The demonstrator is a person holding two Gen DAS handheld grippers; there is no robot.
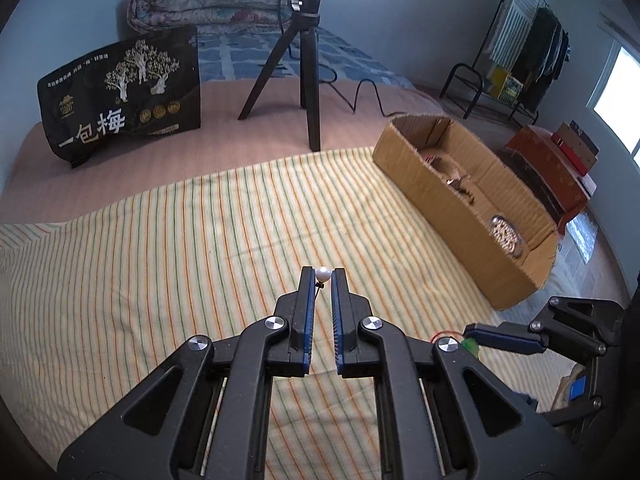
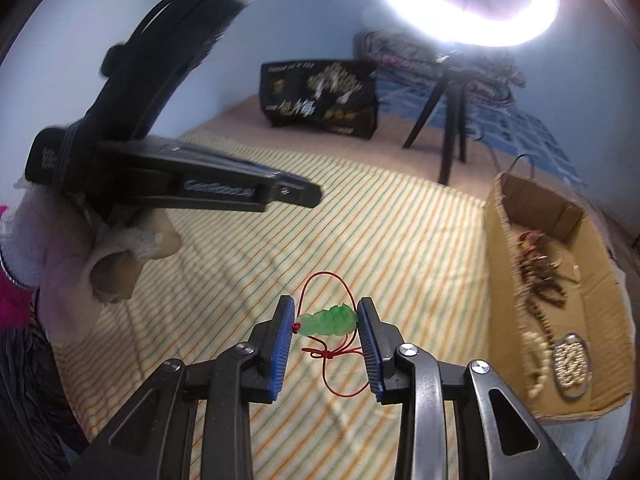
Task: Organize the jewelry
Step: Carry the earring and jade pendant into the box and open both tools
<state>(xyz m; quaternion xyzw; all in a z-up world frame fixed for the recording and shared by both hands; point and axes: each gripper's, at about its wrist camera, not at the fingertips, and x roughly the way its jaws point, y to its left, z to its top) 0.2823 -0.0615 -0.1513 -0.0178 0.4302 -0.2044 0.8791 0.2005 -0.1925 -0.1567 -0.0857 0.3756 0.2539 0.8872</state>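
Note:
My left gripper (image 1: 322, 275) is shut on a white pearl earring (image 1: 322, 274), held at its fingertips above the striped cloth (image 1: 200, 240). My right gripper (image 2: 327, 312) is shut on a green jade pendant (image 2: 329, 321) with a thin red cord (image 2: 320, 280) looping above and below it. The pendant spans the gap between the blue pads. The right gripper shows at the lower right of the left wrist view (image 1: 504, 336), with the green pendant (image 1: 470, 345) at its tip. The left gripper shows at the upper left of the right wrist view (image 2: 296, 194).
An open cardboard box (image 1: 448, 204) lies to the right on the cloth, holding several bracelets and a round beaded piece (image 2: 570, 364). A black tripod (image 1: 308, 80) with a ring light and a black printed bag (image 1: 124, 96) stand behind. A clothes rack (image 1: 520, 60) is far right.

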